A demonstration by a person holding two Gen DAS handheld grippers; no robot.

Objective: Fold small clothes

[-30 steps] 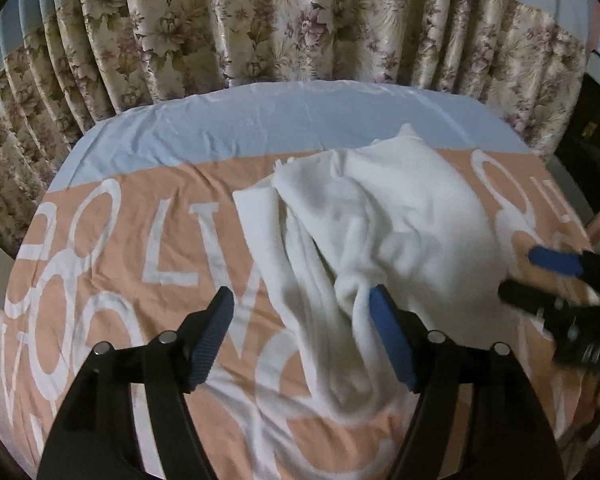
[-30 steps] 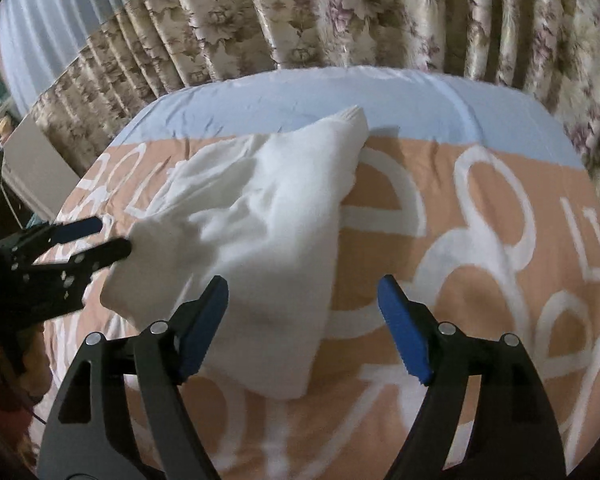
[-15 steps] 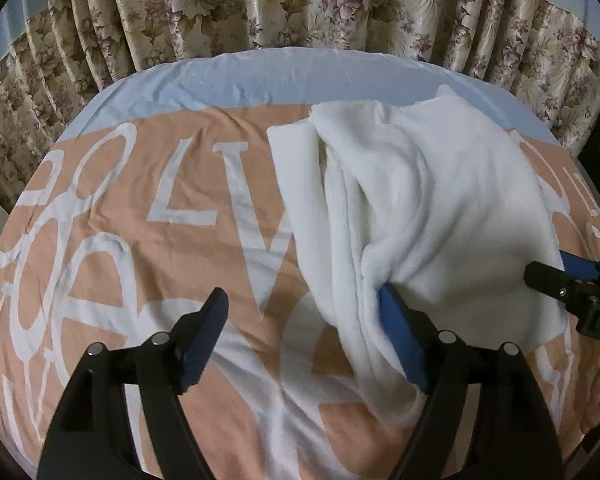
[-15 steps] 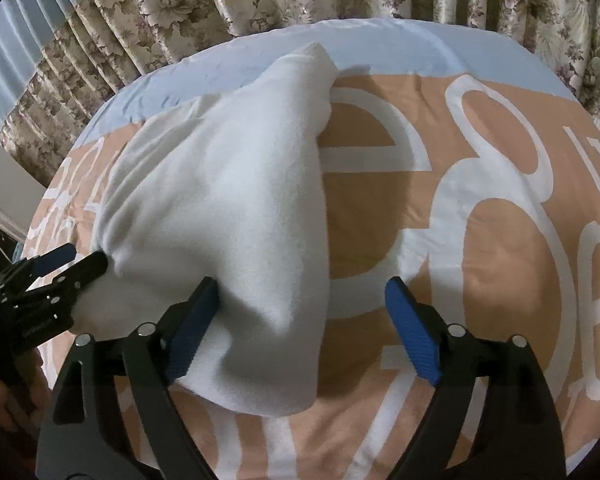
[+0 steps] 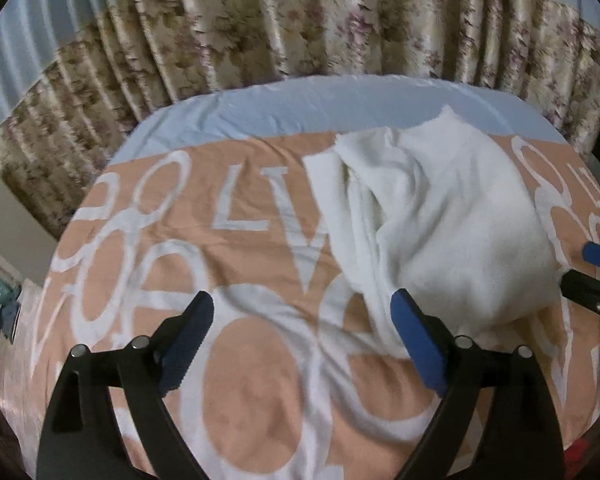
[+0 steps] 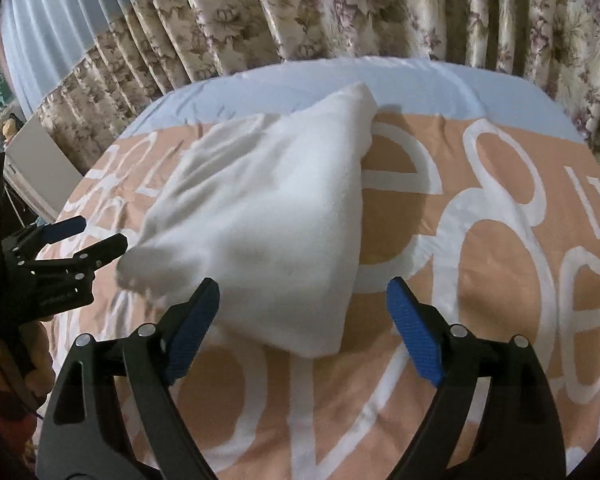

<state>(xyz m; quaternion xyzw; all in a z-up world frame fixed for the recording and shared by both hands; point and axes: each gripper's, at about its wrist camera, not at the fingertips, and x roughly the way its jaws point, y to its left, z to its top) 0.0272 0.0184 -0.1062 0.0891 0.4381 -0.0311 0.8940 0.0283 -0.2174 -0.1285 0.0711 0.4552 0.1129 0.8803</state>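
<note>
A white soft garment (image 5: 440, 224) lies bunched on the peach bedspread with white letters (image 5: 180, 280). It also shows in the right wrist view (image 6: 268, 216), with one corner pointing to the far side. My left gripper (image 5: 304, 344) is open and empty, its right finger next to the garment's near left edge. My right gripper (image 6: 304, 328) is open and empty, just before the garment's near edge. Each gripper shows in the other's view: the right one (image 5: 588, 276) beside the garment's right side, the left one (image 6: 84, 240) by its left corner.
Floral curtains (image 5: 340, 28) hang behind the bed. A pale blue sheet (image 6: 380, 80) covers the far end of the bed. The bed's edges curve away at left and right. A person's hand (image 6: 24, 356) holds the left gripper.
Both grippers have pulled back from the garment after moving close to it half a second ago. The garment lies slightly more bunched.
</note>
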